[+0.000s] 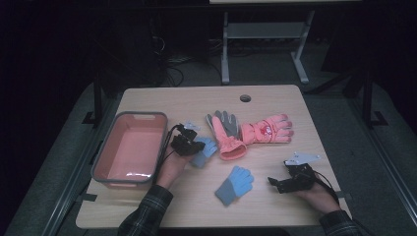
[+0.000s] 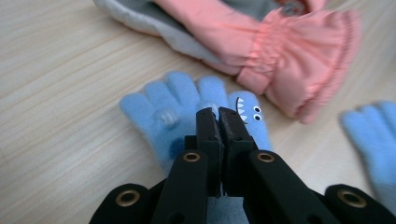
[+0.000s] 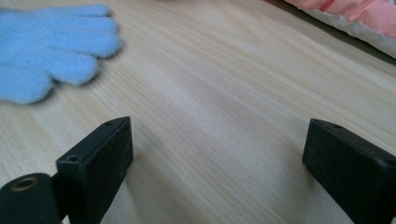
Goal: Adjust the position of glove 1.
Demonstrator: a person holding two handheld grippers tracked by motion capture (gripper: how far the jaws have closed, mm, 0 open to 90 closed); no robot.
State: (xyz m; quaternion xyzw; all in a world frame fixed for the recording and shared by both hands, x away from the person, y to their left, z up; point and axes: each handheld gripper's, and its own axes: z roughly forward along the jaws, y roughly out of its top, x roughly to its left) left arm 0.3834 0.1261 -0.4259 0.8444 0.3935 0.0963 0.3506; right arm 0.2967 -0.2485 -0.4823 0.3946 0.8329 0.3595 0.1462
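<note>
Left gripper view: left hand-held gripper [image 2: 218,116] was clamped on the blue knit glove [image 2: 187,112], just right of the pink bin [image 1: 129,147]; lift clear before crossing its rim.

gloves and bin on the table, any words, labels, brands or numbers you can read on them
None can be read.
Blue glove in the left gripper: a stitched face with eyes and teeth, no letters.
Pink glove: a red and white patch on its back, too small and blurred to read.
Second blue glove, pink-and-grey glove and pink bin: no print visible.
</note>
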